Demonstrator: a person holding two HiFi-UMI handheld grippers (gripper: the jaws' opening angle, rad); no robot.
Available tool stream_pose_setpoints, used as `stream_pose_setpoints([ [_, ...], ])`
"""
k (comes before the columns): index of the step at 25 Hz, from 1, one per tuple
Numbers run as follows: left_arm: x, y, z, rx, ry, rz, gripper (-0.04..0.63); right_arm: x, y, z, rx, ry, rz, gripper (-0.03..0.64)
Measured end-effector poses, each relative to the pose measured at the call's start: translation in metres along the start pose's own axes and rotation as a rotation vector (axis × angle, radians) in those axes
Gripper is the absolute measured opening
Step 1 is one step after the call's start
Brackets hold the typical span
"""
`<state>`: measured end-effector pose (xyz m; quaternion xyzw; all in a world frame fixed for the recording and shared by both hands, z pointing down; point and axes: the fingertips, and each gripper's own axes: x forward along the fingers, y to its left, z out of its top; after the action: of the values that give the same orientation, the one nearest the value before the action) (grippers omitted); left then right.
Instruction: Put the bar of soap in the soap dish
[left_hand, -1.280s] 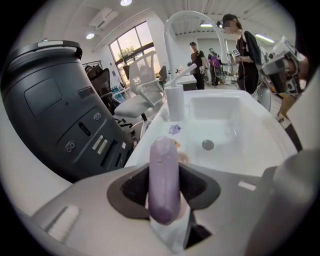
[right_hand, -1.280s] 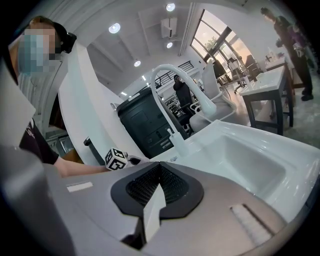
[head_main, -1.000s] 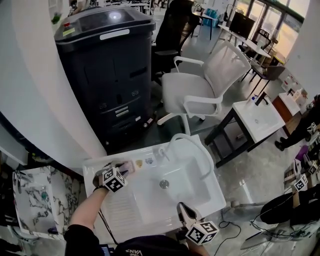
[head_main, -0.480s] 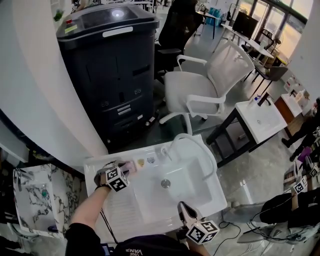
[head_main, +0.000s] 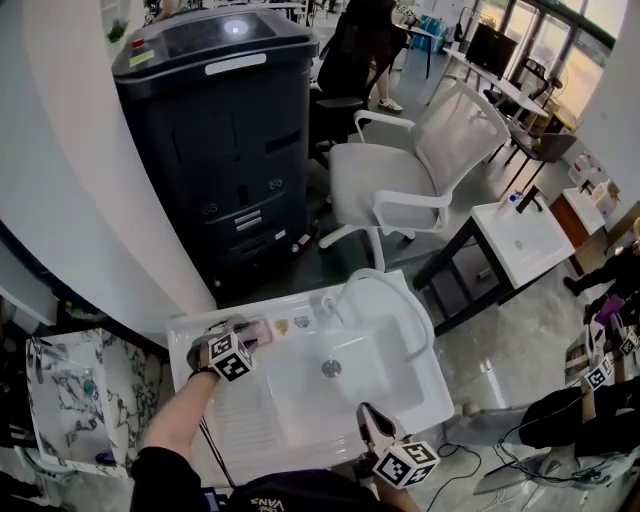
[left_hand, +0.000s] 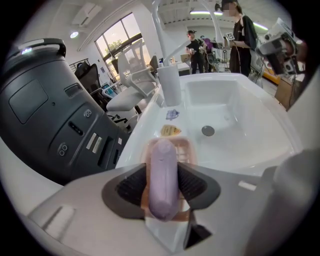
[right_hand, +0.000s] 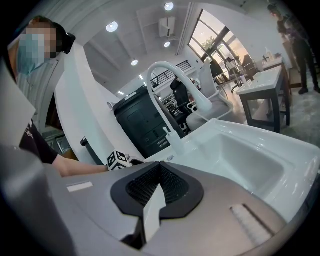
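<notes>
Squarely between left tongs (left_hand: 161, 186), lilac soap bar (left_hand: 162, 167) clamped, over pink soap dish (left_hand: 187, 149), right tongs (right_hand: 156, 194) closed, empty

Big open rm. A tall dark machine (head_main: 225, 140) is standing right by a round white wall (head_main: 70, 190). A white chair (head_main: 420, 170) w/ armrests is sitting next to it, & a black chair (head_main: 345, 60) is standing just behind. A small white stand (head_main: 520, 240) on black legs is standing off to the right. The grey floor (head_main: 500, 330) is shining a bit. Warm light is coming in thru big windows (head_main: 545, 45) at the far end. Round lamps (right_hand: 112, 26) are glowing on the ceiling. A marble-look shelf (head_main: 60, 390) is showing at the left edge.
</notes>
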<state>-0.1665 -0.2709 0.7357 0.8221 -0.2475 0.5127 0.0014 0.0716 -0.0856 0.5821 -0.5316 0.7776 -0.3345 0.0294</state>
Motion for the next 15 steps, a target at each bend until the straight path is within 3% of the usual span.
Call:
stream_pose_setpoints([
  [5,-0.006,0.0,0.003,-0.053,-0.033,-0.037,0.215,0.0,-0.003,0.002,0.001,-0.001,-0.007,-0.008],
  [15,-0.017,-0.009,0.008,-0.045,-0.063,-0.066,0.249,-0.004,-0.002,-0.001,0.001,-0.013,-0.002,-0.006],
])
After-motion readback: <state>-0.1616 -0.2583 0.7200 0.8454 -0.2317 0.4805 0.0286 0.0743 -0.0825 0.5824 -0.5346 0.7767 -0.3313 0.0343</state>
